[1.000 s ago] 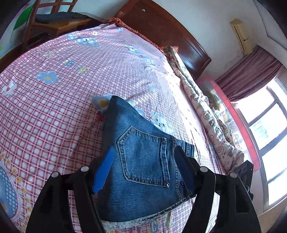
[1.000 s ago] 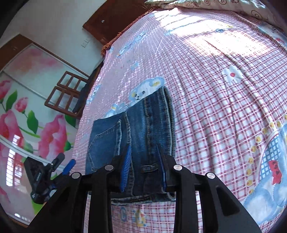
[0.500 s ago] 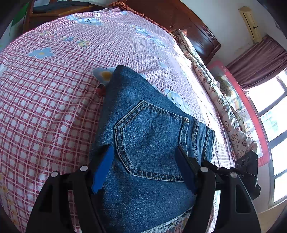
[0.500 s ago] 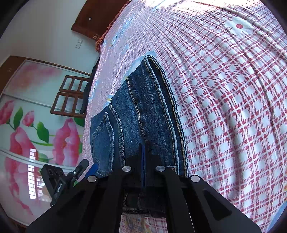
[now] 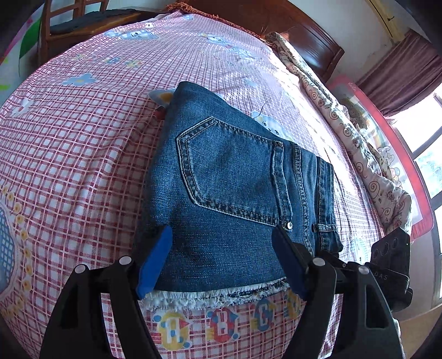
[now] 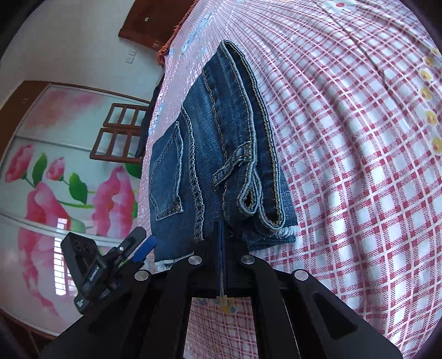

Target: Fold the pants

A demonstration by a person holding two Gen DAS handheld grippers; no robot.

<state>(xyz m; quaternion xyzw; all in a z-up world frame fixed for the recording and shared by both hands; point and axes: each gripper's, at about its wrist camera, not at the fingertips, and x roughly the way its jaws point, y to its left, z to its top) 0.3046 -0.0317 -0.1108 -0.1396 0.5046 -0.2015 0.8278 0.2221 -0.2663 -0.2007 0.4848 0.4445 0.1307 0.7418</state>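
Tongs (image 5: 221, 248) astride jeans (image 5: 237, 187), lengthwise twd headboard (image 5: 304, 36).

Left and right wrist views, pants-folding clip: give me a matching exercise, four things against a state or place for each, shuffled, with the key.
Things:
1. left gripper
2. right gripper
3. folded jeans
4. wooden chair

States or places:
A. lying on the checked bedsheet
B. shut, pads together at the jeans' near edge
C. beyond the far side of the bed
D. open, pads either side of the frayed end

Pairs: 1-D, 2-B, 3-A, 4-C
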